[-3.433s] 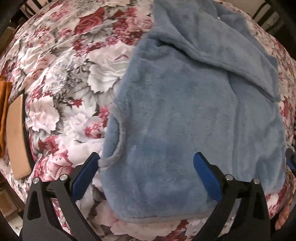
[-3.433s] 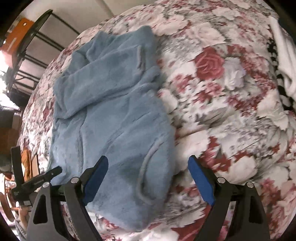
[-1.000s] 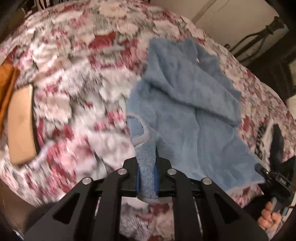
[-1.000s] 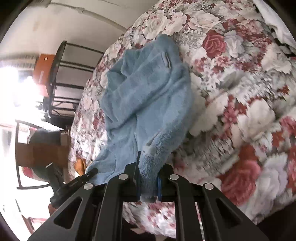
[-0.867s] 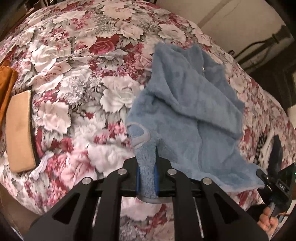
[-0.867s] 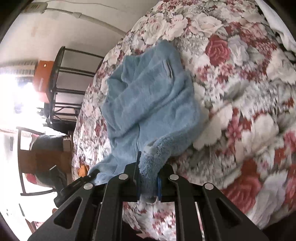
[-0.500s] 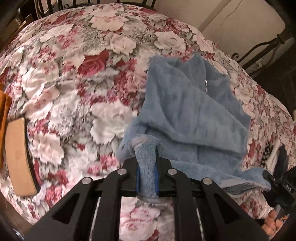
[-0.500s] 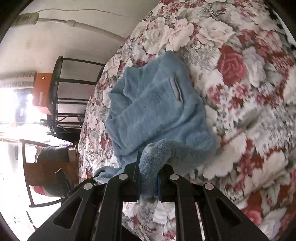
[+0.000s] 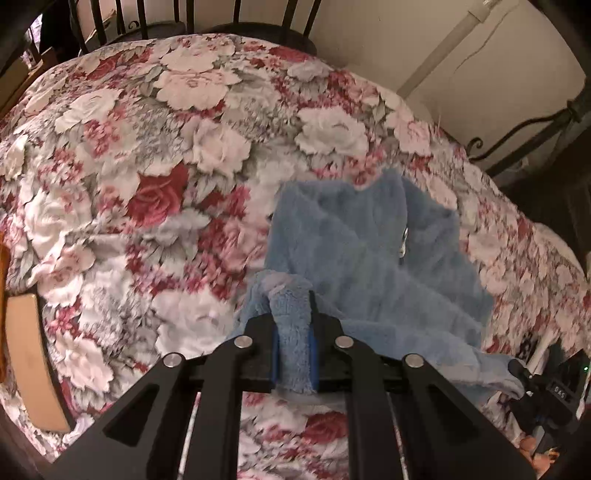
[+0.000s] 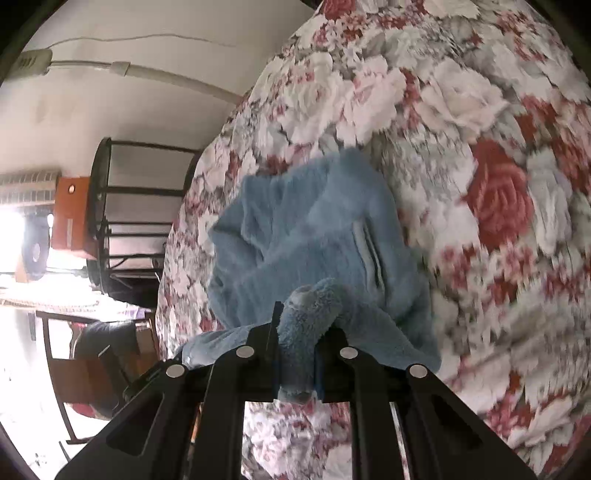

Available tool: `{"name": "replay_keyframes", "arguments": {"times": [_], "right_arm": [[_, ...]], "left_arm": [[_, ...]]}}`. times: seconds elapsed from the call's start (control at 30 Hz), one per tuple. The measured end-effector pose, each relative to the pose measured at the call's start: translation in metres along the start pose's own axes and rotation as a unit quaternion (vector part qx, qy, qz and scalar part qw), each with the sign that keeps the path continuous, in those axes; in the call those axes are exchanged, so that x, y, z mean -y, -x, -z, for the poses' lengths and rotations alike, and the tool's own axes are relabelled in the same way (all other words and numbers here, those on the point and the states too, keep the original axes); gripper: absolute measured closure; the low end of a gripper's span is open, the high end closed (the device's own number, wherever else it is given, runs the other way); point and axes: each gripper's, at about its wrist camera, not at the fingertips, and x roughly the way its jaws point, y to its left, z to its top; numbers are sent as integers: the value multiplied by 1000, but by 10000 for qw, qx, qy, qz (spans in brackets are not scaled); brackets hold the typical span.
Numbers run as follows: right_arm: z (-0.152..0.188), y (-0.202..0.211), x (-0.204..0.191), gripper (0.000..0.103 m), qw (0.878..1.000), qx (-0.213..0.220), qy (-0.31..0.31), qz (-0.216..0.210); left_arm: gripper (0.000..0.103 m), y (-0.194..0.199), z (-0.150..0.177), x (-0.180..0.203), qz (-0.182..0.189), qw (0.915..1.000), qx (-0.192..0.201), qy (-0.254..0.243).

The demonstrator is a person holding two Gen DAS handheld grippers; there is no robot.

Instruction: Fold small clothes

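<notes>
A fluffy light-blue garment (image 9: 354,240) with a zip lies on the floral bedspread (image 9: 177,147). My left gripper (image 9: 293,350) is shut on one bottom corner of it, the fleece bunched between the blue pads. My right gripper (image 10: 297,365) is shut on the other bottom corner of the blue garment (image 10: 306,221). The held hem is lifted and doubled over toward the collar end. The right gripper also shows at the lower right edge of the left wrist view, with blue cloth running to it.
A tan cushion (image 9: 29,362) lies at the left edge of the bed. Dark metal chair backs (image 9: 184,18) stand behind the bed. A black metal rack (image 10: 122,218) and an orange box (image 10: 70,214) stand beyond the bed's far side.
Both grippers have carried the held hem across the bed toward the garment's collar end. The lower half now rises and folds over the upper half. The grips stay the same.
</notes>
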Motion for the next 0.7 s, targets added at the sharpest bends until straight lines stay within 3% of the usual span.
{"name": "replay_keyframes", "arguments": {"times": [0.3, 0.6, 0.67, 0.7], "right_arm": [[-48, -33, -12, 89, 9997, 183, 64, 140], [-81, -75, 10, 87, 9990, 116, -134, 400], [-86, -80, 16, 82, 9993, 47, -203, 298], [-87, -80, 19, 75, 9994, -9, -302, 166]], "left_arm": [[92, -27, -41, 15, 21, 9999, 78, 60], [87, -77, -63, 21, 5, 9999, -64, 118], [85, -85, -66, 19, 73, 9997, -144, 187], [84, -86, -67, 17, 105, 9996, -186, 202]]}}
